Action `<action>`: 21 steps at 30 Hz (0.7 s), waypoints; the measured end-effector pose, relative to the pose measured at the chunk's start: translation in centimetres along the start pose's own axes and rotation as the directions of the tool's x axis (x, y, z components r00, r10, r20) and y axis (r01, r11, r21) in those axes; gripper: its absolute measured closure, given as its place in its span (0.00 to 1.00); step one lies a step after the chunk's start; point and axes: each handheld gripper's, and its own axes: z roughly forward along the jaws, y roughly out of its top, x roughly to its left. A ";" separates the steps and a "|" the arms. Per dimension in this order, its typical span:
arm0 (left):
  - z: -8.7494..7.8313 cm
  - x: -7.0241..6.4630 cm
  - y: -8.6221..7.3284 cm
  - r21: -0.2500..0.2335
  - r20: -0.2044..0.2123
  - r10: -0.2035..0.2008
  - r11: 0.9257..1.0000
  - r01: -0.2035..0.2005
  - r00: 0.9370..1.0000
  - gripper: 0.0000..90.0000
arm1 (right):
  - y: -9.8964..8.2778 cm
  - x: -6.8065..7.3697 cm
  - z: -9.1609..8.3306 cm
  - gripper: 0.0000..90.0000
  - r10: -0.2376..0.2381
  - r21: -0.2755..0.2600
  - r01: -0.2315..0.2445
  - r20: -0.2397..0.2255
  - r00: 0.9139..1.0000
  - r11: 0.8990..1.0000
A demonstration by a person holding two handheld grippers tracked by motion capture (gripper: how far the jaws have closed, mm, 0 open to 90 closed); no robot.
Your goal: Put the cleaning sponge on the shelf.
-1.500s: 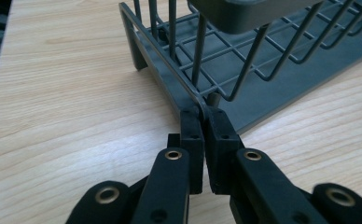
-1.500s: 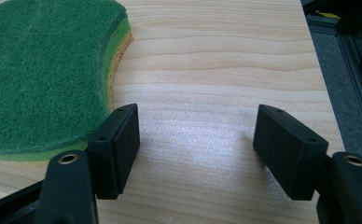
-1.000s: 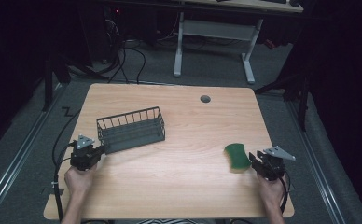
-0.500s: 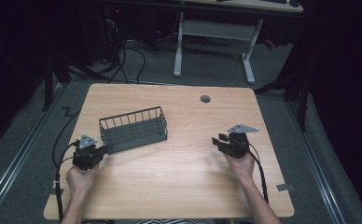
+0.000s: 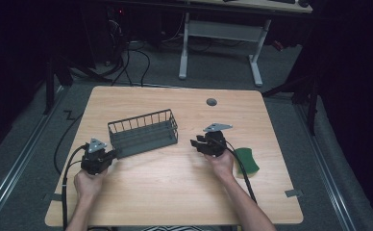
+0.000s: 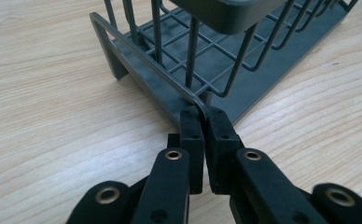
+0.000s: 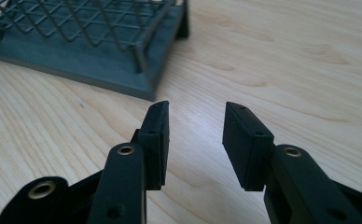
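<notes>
Near the worktop's centre, your right claw [image 5: 201, 144], jaws spread and empty, has left the green sponge [image 5: 247, 161] behind; left claw [image 6: 202, 122] pinches the wire basket [image 5: 143, 132] corner, likely steadying it.

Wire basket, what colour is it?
Dark grey wire basket, clearest in the left gripper view.

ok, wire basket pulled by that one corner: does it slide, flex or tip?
The wire basket looks rigid, welded rods on a solid base, so probably little flex. Likely light and empty; held at one corner by the left gripper, it may pivot rather than slide straight.
</notes>
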 end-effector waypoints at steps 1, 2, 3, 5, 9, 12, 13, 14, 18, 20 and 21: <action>0.0 0.0 0.0 0.000 0.000 0.000 1.000 0.000 1.000 0.97 | 0.1 0.2 0.4 0.69 0.009 0.010 -0.009 -0.010 1.000 1.000; 0.1 -0.1 0.1 0.001 0.005 0.004 1.000 -0.004 1.000 0.97 | 0.1 0.2 0.4 0.69 0.009 0.010 -0.009 -0.010 1.000 1.000; 0.2 -0.3 0.1 -0.001 0.009 0.007 1.000 -0.007 1.000 0.97 | 0.2 0.4 0.7 0.69 0.005 0.016 -0.005 -0.017 1.000 1.000; 0.3 -0.5 0.2 -0.001 0.015 0.009 1.000 -0.009 1.000 0.97 | 0.6 0.7 1.4 0.70 0.007 0.026 -0.006 -0.022 1.000 1.000; 0.4 -0.7 0.3 -0.004 0.020 0.010 1.000 -0.010 1.000 0.97 | 1.9 0.8 2.3 0.73 0.017 0.027 -0.016 -0.023 1.000 1.000; 0.5 -0.8 0.3 -0.004 0.027 0.014 1.000 -0.014 1.000 0.97 | 2.9 1.0 3.0 0.77 0.005 0.045 -0.004 -0.029 1.000 0.999; 0.5 -0.9 0.3 -0.003 0.028 0.016 1.000 -0.016 0.999 0.97 | 3.1 1.0 3.2 0.78 0.007 0.048 -0.005 -0.029 1.000 0.999; 0.5 -0.9 0.4 -0.002 0.027 0.018 1.000 -0.018 0.999 0.97 | 3.3 1.1 3.4 0.81 0.000 0.053 0.001 -0.027 1.000 0.999; 0.6 -1.0 0.5 -0.004 0.025 0.026 1.000 -0.026 0.999 0.97 | 3.6 1.3 4.1 0.96 -0.022 0.082 0.023 -0.021 1.000 0.996; 0.7 -1.1 0.5 -0.008 0.029 0.023 1.000 -0.023 0.999 0.97 | 3.5 1.1 3.8 0.96 -0.018 0.091 0.020 -0.028 0.999 0.996; 0.7 -1.2 0.5 -0.007 0.036 0.013 1.000 -0.013 0.999 0.97 | 3.5 1.1 3.8 0.96 -0.018 0.091 0.020 -0.028 0.999 0.996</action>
